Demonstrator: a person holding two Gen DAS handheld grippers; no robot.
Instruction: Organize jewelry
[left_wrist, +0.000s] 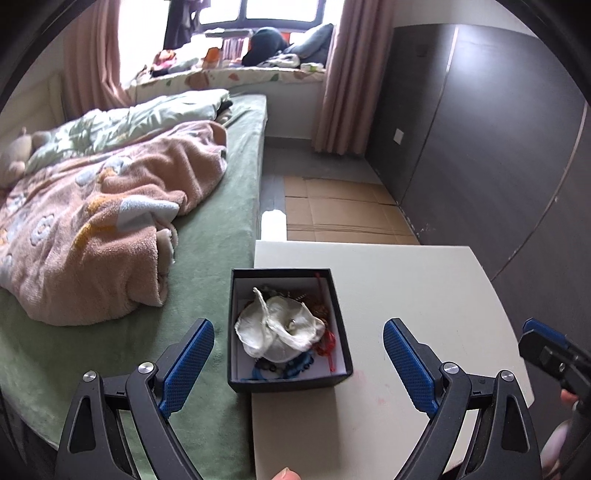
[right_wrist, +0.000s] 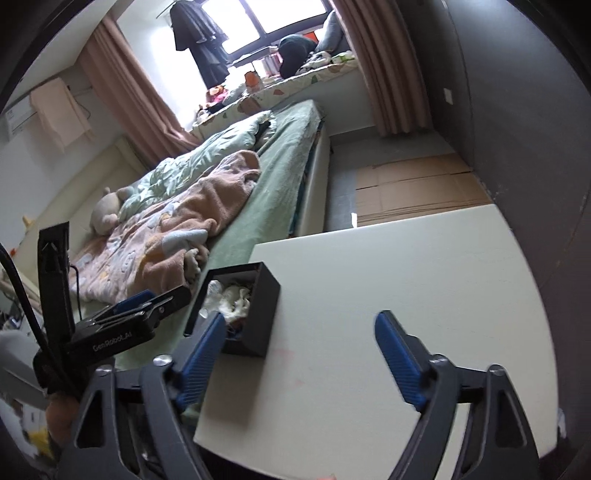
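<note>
"GenRobot.AI" in pale letters along the black body of the left gripper (right_wrist: 147, 308), at about eight o'clock in the right wrist view; nothing else legible.

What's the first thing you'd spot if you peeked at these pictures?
A little black box at the white table's left edge, stuffed with a crumpled white pouch and colourful beaded bracelets. Beside it lies a bed with a fluffy pink blanket. Both blue-padded claws, left and right, stand open.
</note>
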